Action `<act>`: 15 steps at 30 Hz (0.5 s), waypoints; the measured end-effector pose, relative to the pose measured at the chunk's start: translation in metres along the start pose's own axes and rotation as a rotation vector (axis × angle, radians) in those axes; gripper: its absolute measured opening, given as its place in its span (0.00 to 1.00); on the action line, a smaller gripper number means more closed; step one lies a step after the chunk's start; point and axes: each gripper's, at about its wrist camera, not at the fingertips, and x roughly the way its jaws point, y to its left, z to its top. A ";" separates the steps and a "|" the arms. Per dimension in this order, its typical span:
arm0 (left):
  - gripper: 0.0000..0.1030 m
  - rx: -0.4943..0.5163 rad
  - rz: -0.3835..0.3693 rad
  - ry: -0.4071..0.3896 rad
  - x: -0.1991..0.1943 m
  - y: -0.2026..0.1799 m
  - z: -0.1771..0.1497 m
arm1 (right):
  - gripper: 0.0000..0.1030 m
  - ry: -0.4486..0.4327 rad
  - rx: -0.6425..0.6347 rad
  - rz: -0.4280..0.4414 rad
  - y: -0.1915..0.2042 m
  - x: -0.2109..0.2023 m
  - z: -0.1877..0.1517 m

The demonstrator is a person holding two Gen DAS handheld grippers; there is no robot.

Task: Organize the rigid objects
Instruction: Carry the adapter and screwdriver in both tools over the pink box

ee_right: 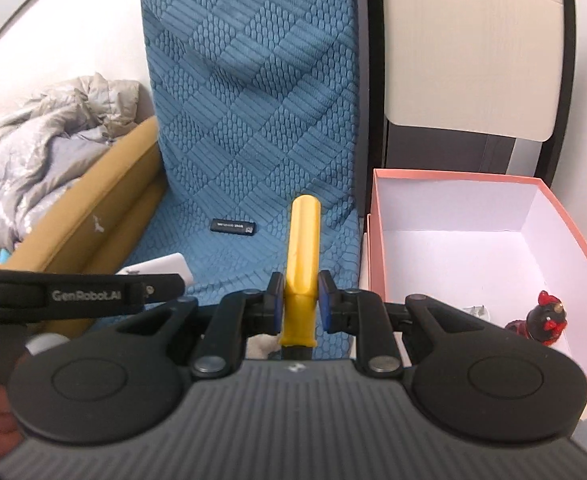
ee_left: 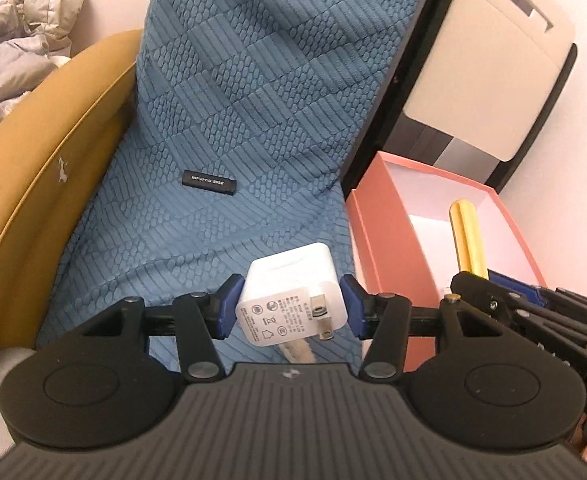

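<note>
My left gripper (ee_left: 291, 300) is shut on a white wall charger (ee_left: 293, 292), held above the blue quilted cover (ee_left: 233, 120) with its prongs turned toward the camera. My right gripper (ee_right: 300, 300) is shut on a yellow bar-shaped tool (ee_right: 302, 248) that sticks up and forward between the blue pads. The left wrist view shows that yellow tool (ee_left: 467, 236) over the open pink box (ee_left: 377, 224). A small black stick (ee_left: 209, 181) lies flat on the cover; the right wrist view shows the black stick (ee_right: 234, 227) too. In that view the charger (ee_right: 165, 266) peeks out behind the left gripper's arm.
The pink box (ee_right: 573, 248) stands right of the cover, white inside, holding a small red and black figurine (ee_right: 541, 318). A beige and black cabinet (ee_right: 469, 60) rises behind it. A mustard couch arm (ee_left: 45, 184) and crumpled bedding (ee_right: 41, 160) lie to the left.
</note>
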 end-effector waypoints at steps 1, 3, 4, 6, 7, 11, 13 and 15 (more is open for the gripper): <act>0.57 0.001 -0.001 -0.004 -0.003 -0.004 0.001 | 0.20 -0.002 0.002 0.004 -0.001 -0.004 0.000; 0.57 0.006 -0.004 -0.012 -0.011 -0.013 0.000 | 0.20 -0.008 0.006 0.011 -0.003 -0.015 0.000; 0.57 0.011 -0.007 -0.015 -0.013 -0.017 0.000 | 0.20 -0.014 0.005 0.011 -0.005 -0.020 0.000; 0.57 0.021 -0.012 -0.024 -0.019 -0.028 0.001 | 0.20 -0.022 0.005 0.010 -0.010 -0.029 0.001; 0.57 0.027 -0.015 -0.029 -0.022 -0.035 0.002 | 0.20 -0.025 0.007 0.010 -0.013 -0.033 0.002; 0.57 0.044 -0.035 -0.039 -0.029 -0.061 0.006 | 0.20 -0.039 0.019 0.001 -0.032 -0.053 0.005; 0.57 0.053 -0.043 -0.046 -0.031 -0.074 0.006 | 0.20 -0.051 0.019 -0.010 -0.042 -0.062 0.007; 0.57 0.049 -0.064 -0.045 -0.031 -0.087 0.007 | 0.20 -0.055 0.015 -0.025 -0.052 -0.068 0.008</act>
